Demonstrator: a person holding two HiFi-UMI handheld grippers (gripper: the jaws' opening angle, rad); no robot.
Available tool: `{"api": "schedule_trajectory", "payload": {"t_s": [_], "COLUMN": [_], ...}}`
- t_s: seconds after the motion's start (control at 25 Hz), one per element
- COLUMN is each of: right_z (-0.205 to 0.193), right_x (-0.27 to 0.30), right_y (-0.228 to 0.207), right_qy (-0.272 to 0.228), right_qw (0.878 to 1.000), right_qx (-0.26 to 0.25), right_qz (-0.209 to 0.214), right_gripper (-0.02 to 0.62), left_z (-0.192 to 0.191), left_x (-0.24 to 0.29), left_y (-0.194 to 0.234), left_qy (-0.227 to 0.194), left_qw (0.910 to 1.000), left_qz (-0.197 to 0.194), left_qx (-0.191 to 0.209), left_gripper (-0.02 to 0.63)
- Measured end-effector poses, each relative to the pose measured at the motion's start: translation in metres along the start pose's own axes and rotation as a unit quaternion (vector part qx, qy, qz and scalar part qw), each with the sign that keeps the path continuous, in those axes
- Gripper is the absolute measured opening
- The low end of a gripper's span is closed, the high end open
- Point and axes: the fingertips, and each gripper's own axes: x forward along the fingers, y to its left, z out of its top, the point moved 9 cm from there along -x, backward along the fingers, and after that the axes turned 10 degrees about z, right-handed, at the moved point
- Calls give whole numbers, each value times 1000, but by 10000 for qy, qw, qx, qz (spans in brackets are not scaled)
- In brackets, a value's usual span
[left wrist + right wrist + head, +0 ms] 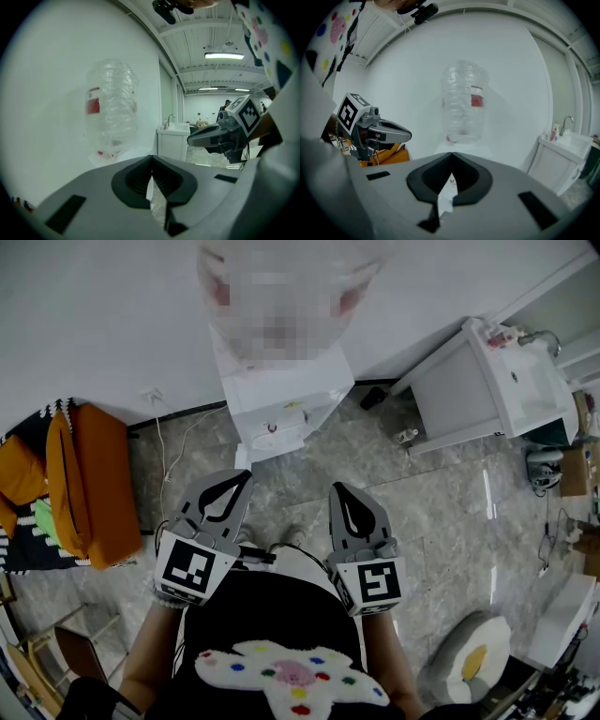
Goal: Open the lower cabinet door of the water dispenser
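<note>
Atop water dispenser (281, 395): clear bottle (464, 105), red label (476, 100), contents indiscernible.

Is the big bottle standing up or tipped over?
Standing up: the bottle sits straight on top of the white water dispenser in both gripper views.

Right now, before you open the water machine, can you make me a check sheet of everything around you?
Surface: glossy grey marbled floor.
Job's things: white water dispenser against the wall, clear bottle on top; its lower door cannot be seen in any view.
Clutter: orange cushioned seat at left; round white-and-yellow cushion at lower right.
Grippers: left gripper and right gripper both shut, holding nothing, short of the dispenser.
Cables: white cable runs from a wall socket down across the floor.
Surroundings: white sink cabinet at right; plain white wall.
</note>
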Motion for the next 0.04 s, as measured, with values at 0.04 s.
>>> {"api": "schedule_trajectory", "payload": {"t_s": [0.04], "right_z": [1], "right_x": [0], "right_y": [0], "right_qy": [-11], "right_qw": [10000], "right_qx": [-7], "right_qz": [5], "right_gripper": [4], "left_z": [0], "left_x": [0], "left_y": [0], "left_qy": [-1], "left_qw": [10000], "left_qz": [-12], "left_qx": [3], "left_gripper": [11]}}
